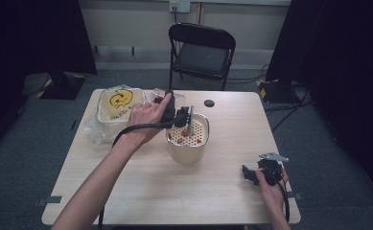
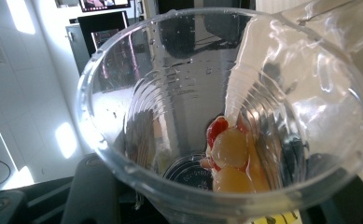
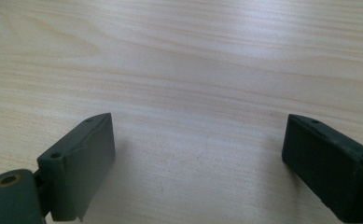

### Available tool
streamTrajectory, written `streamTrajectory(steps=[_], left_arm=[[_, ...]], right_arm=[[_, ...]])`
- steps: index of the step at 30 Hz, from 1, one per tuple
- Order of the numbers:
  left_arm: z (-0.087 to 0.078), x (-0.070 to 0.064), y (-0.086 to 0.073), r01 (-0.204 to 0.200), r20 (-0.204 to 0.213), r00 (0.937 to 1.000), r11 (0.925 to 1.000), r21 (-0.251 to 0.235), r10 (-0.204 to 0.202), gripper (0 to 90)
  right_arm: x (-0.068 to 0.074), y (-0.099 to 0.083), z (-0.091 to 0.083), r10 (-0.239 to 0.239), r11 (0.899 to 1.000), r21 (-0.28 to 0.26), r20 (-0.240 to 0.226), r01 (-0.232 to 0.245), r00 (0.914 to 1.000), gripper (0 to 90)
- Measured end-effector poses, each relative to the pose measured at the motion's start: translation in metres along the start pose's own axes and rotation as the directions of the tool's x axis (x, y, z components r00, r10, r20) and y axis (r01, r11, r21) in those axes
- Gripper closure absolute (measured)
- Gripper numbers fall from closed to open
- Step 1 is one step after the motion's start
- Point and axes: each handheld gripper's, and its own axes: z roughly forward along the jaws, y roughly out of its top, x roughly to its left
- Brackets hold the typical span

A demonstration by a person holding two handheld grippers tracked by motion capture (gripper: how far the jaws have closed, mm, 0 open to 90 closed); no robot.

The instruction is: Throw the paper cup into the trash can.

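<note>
Entry: my left tongs gripped a clear cup, tipped over the cream strainer pot at frame centre, fruit pieces clinging inside. Right tongs rested wide on the surface. Next, probably: tilt further.

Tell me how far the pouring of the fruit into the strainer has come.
Partly done. Some red pieces already lie in the strainer on the pot. In hand: the left gripper tips the clear cup over it. Left: a few red and yellow fruits cling inside. The right gripper rests open on the table.
</note>
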Motion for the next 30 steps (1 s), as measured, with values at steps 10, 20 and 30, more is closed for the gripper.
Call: streamTrajectory(steps=[10, 20, 30], left_arm=[[-0.003, 0.002, 0.004, -0.122, -0.066, 0.9902, 0.9922, 0.022, 0.124, 43.8], [-0.007, -0.008, 0.011, -0.343, -0.161, 0.9221, 0.9359, 0.082, 0.352, 44.2], [-0.009, -0.019, 0.017, -0.543, -0.207, 0.7997, 0.8261, 0.152, 0.563, 44.6]], right_arm=[[0.000, 0.000, 0.000, 0.000, 1.000, 0.000, 0.001, 0.000, 1.0000, 8.6], [0.000, 0.000, 0.000, 0.001, 1.000, 0.000, 0.000, -0.001, 1.0000, 8.7], [0.000, 0.000, 0.000, 0.001, 1.000, 0.000, 0.000, -0.001, 1.0000, 8.7]])
